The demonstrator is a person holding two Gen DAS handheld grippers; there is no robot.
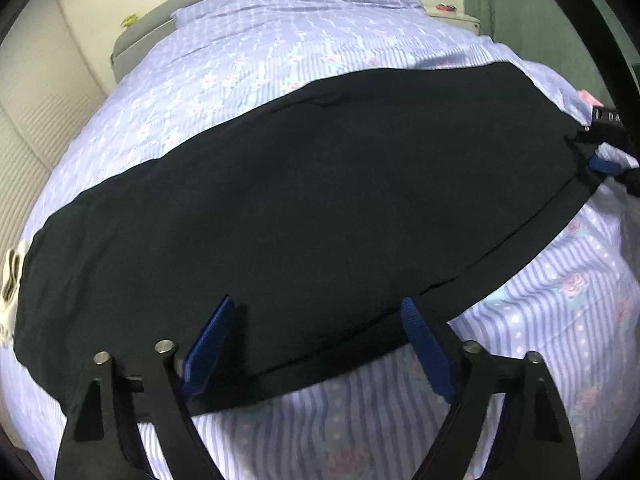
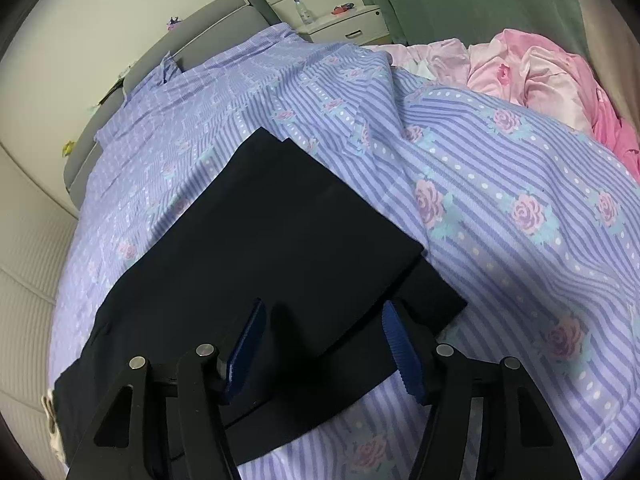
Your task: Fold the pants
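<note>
Black pants (image 1: 304,184) flat on striped bedspread (image 1: 248,52). Left gripper (image 1: 316,344) and right gripper (image 2: 324,344): jaws spread over the pants' near edge, seemingly not pinching. Right view only: pink bedding (image 2: 536,76) beyond pants.

A: Beyond the left gripper's (image 1: 316,312) jaws, what's cut off?
B: The black pants' (image 1: 300,184) far-left end; the right gripper (image 1: 608,160) shows only partly.
A: That bedside bottle (image 2: 304,10)?
B: Too small.

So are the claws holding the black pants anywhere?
No. Both the left claw and right claw are open over the pants' near edge, gripping nothing.
</note>
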